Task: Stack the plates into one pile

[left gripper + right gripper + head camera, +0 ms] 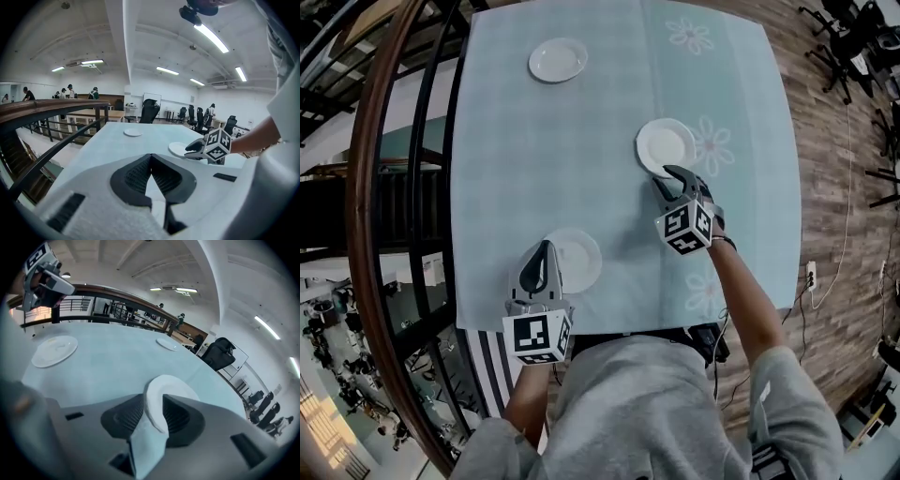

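Three white plates lie on the pale teal tablecloth (534,159): a far plate (558,59), a middle plate (666,142) and a near plate (579,260). My right gripper (671,172) stands open at the middle plate's near rim. In the right gripper view that rim (157,404) sits between the jaws. My left gripper (547,247) hovers at the near plate's left edge, its tips together and shut on nothing. The left gripper view shows the far plate (132,132), the middle plate (176,149) and the right gripper (193,149) beside it.
A dark metal railing with a wooden handrail (366,187) runs along the table's left side. Wooden floor (834,187) with a cable and office chairs (853,47) lies to the right. The table's front edge (609,328) is close to the person's body.
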Available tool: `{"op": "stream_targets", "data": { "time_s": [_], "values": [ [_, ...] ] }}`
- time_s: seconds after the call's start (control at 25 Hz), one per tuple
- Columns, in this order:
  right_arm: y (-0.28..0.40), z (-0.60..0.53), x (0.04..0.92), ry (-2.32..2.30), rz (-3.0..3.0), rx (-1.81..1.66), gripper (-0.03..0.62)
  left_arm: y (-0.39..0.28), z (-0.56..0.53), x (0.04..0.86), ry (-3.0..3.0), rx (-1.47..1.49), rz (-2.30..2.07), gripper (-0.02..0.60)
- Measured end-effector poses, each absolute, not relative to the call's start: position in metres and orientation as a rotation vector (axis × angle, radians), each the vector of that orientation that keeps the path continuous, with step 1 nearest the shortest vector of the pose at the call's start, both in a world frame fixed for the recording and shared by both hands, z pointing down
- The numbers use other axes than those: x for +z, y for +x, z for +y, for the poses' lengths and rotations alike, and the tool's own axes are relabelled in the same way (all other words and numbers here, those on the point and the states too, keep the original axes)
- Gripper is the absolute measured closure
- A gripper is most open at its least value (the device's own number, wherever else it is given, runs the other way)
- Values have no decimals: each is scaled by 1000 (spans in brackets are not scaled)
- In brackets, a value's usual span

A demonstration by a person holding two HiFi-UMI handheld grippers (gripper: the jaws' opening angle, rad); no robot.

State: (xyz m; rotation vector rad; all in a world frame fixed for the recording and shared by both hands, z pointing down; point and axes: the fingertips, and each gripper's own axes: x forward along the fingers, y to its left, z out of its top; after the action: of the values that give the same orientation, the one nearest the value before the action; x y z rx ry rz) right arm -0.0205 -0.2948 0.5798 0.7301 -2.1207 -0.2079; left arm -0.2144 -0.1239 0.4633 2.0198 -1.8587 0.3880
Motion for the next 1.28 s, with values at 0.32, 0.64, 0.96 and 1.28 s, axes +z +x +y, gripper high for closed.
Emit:
{"op": "stream_targets", "data": {
  "time_s": [0.32, 0.64, 0.96, 1.28],
  "values": [
    [-22, -300, 606, 614, -2083, -98, 468, -216, -126, 473, 2024, 391, -1834, 565],
    [-25, -299, 610, 536, -2035, 11, 527, -216, -126, 470, 2034, 390, -1813, 565],
    [-22, -306, 599, 564, -1991, -191, 563, -214, -122, 453, 2045, 360, -1864, 565],
    [-21, -305, 553, 653, -2055, -235, 566, -221, -115, 441, 2038, 320, -1908, 565]
  ]
}}
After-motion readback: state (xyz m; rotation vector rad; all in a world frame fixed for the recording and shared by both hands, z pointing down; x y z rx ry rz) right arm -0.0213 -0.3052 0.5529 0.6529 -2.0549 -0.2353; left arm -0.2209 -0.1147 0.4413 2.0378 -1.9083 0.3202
